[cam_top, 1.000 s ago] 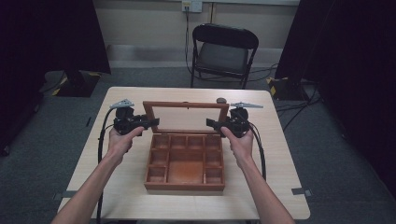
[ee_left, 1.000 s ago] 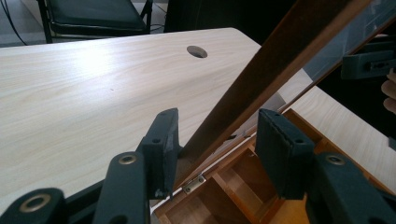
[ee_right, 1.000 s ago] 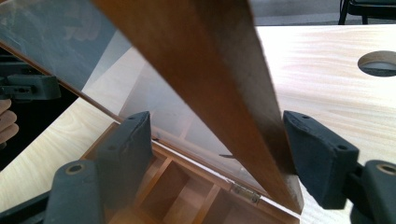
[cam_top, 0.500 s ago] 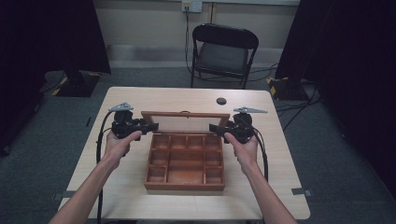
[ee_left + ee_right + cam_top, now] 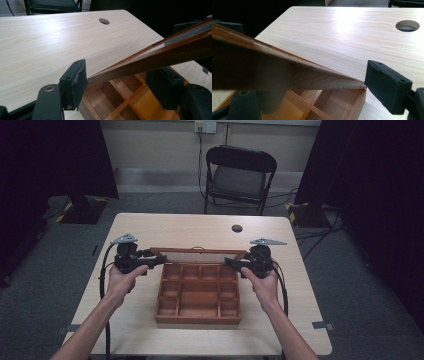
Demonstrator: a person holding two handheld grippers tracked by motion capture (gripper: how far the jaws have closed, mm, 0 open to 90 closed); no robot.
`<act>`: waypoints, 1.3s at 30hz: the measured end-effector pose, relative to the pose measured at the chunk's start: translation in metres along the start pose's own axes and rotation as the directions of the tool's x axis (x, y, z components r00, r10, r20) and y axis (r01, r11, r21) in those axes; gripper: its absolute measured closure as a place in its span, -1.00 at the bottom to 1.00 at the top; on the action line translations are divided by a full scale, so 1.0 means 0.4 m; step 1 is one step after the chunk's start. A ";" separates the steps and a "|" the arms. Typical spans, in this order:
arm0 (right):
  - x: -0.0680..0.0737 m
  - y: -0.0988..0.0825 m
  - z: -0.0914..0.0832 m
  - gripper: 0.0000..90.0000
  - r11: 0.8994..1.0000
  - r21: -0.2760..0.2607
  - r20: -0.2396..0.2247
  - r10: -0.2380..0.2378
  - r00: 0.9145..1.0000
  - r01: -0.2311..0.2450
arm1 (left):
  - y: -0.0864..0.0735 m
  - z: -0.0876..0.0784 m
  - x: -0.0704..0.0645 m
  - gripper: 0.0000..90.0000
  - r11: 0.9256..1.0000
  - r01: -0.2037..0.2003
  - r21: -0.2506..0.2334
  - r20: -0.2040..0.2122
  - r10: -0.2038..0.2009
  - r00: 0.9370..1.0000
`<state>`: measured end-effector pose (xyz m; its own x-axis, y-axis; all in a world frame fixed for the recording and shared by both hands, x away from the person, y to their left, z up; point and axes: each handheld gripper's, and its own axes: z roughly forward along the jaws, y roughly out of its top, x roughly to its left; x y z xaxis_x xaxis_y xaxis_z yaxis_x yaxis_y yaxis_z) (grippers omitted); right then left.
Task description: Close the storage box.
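Hinged glass lid (image 5: pixel 197 253) of wooden compartment box (image 5: pixel 198 292), half-raised; left gripper (image 5: pixel 159 261) jaws just opening around its corner, right gripper (image 5: pixel 231 262) jaws loosely astride: lid may slam.

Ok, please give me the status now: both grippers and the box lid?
Left gripper fingers just opening, lid edge between them. Right gripper open at the other lid end. Wooden compartment box open, lid raised. Nothing in the way.
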<state>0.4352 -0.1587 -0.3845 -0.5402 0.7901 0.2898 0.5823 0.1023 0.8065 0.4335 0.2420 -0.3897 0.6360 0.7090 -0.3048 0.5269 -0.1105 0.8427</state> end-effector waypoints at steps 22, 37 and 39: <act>-0.005 -0.039 -0.012 -0.59 1.000 0.027 0.005 -0.002 1.000 0.002 | -0.026 0.013 -0.012 -0.51 0.998 -0.049 0.044 -0.008 0.050 0.999; -0.064 -0.051 -0.055 -0.41 0.998 0.068 -0.001 0.001 1.000 -0.001 | -0.028 0.016 -0.012 -0.55 0.997 -0.048 0.057 0.000 0.049 0.999; -0.063 -0.051 -0.056 -0.39 0.997 0.075 -0.006 0.005 1.000 -0.004 | -0.029 0.016 -0.012 -0.56 0.997 -0.043 0.058 0.004 0.043 0.999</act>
<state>0.4233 -0.1944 -0.3968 -0.5411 0.7868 0.2969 0.6283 0.1436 0.7646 0.4280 0.2353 -0.4009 0.6599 0.7011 -0.2701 0.5312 -0.1812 0.8276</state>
